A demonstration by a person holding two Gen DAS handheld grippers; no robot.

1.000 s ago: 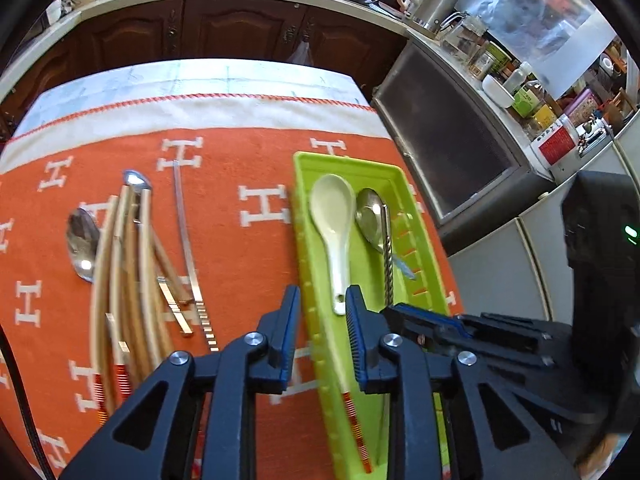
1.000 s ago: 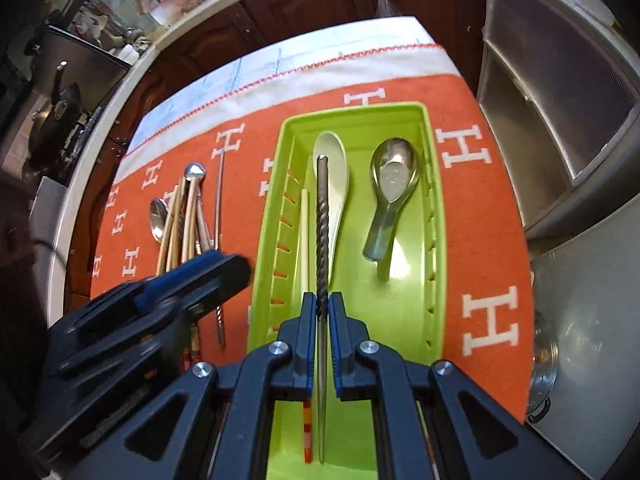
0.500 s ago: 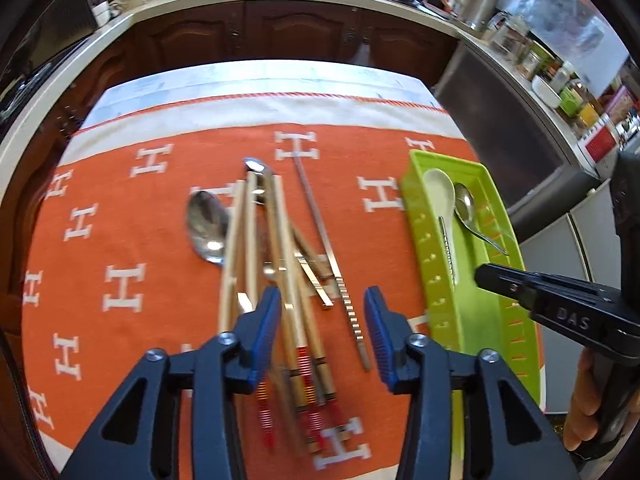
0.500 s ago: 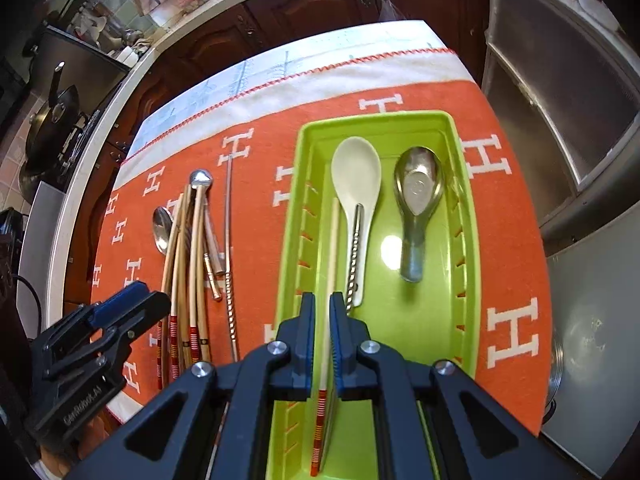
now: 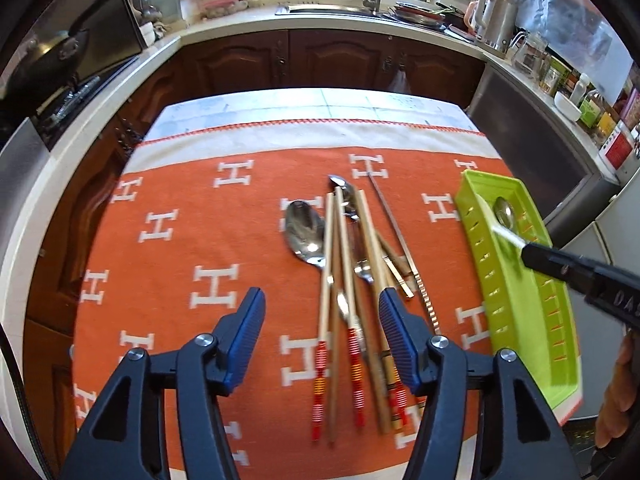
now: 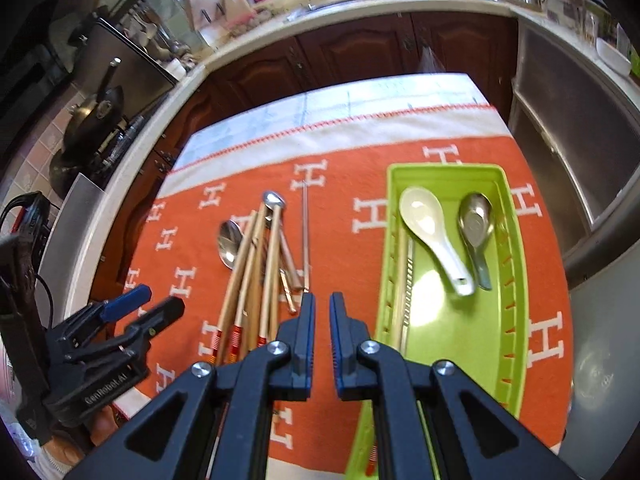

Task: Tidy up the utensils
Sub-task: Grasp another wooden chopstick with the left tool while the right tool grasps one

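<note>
A pile of wooden chopsticks (image 5: 340, 280) with red-striped ends, metal chopsticks (image 5: 400, 240) and a steel spoon (image 5: 304, 232) lies on the orange cloth. The pile also shows in the right wrist view (image 6: 256, 268). My left gripper (image 5: 320, 332) is wide open and empty, just above the near end of the pile. A green tray (image 6: 508, 320) holds a white ceramic spoon (image 6: 432, 236), a steel spoon (image 6: 476, 228), a wooden chopstick and a twisted metal chopstick (image 6: 408, 292). My right gripper (image 6: 322, 320) is empty, its jaws slightly apart, left of the tray.
The orange H-patterned cloth (image 5: 180, 248) covers the table. Dark wooden cabinets (image 5: 332, 60) and a counter with a sink stand behind. A steel appliance (image 6: 576, 152) sits right of the table. A wok rests on the stove (image 6: 96, 116) at left.
My right gripper let go of the twisted metal chopstick into the tray and drew back left. My left gripper swung left from the tray to the pile and opened wide.
</note>
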